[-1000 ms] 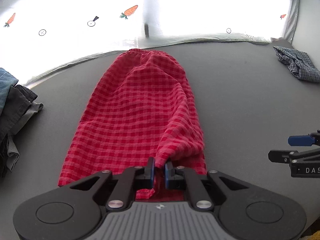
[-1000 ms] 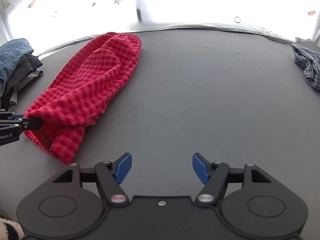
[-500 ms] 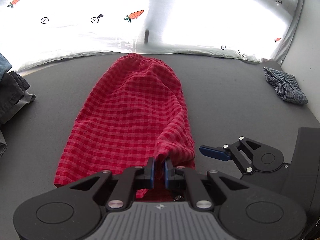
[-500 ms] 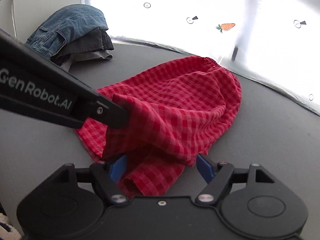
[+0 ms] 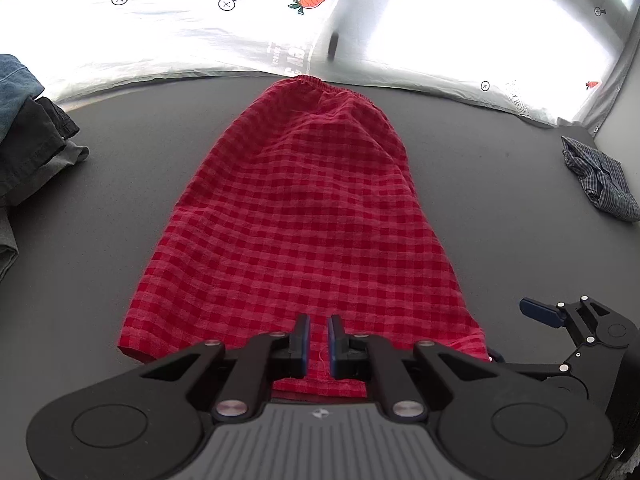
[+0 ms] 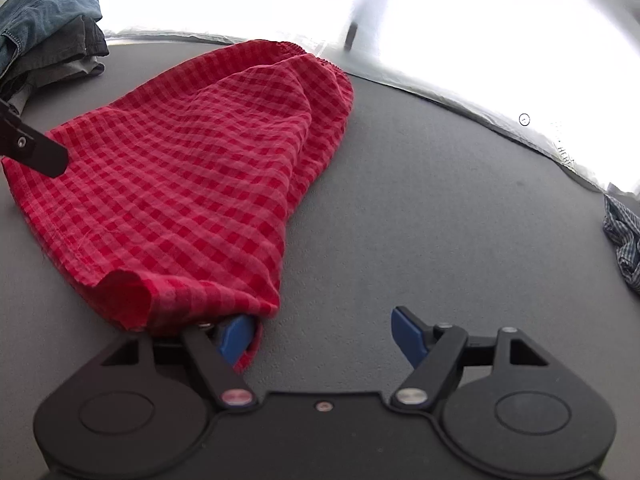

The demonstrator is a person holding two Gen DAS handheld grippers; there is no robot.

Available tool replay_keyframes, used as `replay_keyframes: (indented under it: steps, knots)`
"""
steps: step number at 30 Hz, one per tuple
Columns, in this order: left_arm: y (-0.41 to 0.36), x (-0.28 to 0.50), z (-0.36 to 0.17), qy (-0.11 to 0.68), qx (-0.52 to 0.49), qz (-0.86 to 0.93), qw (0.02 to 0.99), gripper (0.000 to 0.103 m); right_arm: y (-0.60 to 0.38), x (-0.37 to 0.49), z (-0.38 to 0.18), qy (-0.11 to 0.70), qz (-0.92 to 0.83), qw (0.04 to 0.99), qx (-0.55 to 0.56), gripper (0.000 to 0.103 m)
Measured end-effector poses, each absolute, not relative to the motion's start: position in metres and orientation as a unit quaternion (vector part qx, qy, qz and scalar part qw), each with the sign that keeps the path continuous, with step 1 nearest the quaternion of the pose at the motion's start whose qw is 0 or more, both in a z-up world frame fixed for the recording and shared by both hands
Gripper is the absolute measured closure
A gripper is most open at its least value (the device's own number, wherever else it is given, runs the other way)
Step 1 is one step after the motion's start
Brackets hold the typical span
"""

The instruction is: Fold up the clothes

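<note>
Two low wrist views (close above the tabletop), both facing the red checked garment [image 5: 304, 216].

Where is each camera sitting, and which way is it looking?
Left wrist: rides the left gripper, looking forward along its jaws, pinched on the red checked cloth; the right gripper peeks in.
Right wrist: rides the right gripper, jaws open by the cloth's corner.
Both show the cloth, dark clothes pile and plaid garment.

1. Looks like a home-ish setup for sorting laundry, not a shop: a big grey bench [image 5: 500, 200] carrying clothes.
2. Kiddie carrot-print curtain [image 5: 312, 0] glows against a bright window.
3. Folded jeans pile [image 6: 44, 36] in the far corner.
</note>
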State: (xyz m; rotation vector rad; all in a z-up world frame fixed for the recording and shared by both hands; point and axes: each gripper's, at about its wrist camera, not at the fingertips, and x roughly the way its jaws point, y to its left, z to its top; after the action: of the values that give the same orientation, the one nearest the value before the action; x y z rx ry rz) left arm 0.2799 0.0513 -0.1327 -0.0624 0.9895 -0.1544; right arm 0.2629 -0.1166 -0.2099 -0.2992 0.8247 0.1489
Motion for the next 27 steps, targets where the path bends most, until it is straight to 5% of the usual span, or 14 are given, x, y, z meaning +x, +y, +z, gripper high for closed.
replay_keyframes:
  steps: [6,8,10,16,19,21,27]
  knots:
    - [0.065,0.286,-0.135,0.481,-0.045,-0.058,0.874,0.092,-0.096,0.264,-0.211,0.377,0.102,0.903,-0.176,0.033]
    - [0.068,0.287,-0.135,0.481,-0.037,-0.047,0.875,0.092,-0.094,0.269,-0.214,0.376,0.103,0.903,-0.182,0.072]
    - [0.071,0.288,-0.136,0.480,-0.030,-0.036,0.876,0.091,-0.101,0.271,-0.213,0.387,0.106,0.902,-0.161,0.085]
    - [0.101,0.298,-0.142,0.486,-0.046,0.006,0.873,0.077,-0.128,0.270,-0.212,0.423,0.088,0.891,-0.137,0.082]
    - [0.114,0.303,-0.149,0.496,-0.051,0.012,0.867,0.064,-0.142,0.267,-0.203,0.432,0.075,0.892,-0.106,0.052]
    - [0.120,0.305,-0.156,0.501,-0.051,0.014,0.864,0.055,-0.155,0.266,-0.195,0.437,0.060,0.894,-0.077,0.052]
    - [0.133,0.307,-0.178,0.523,-0.102,0.018,0.846,0.055,-0.195,0.275,-0.181,0.452,-0.018,0.891,0.037,0.054]
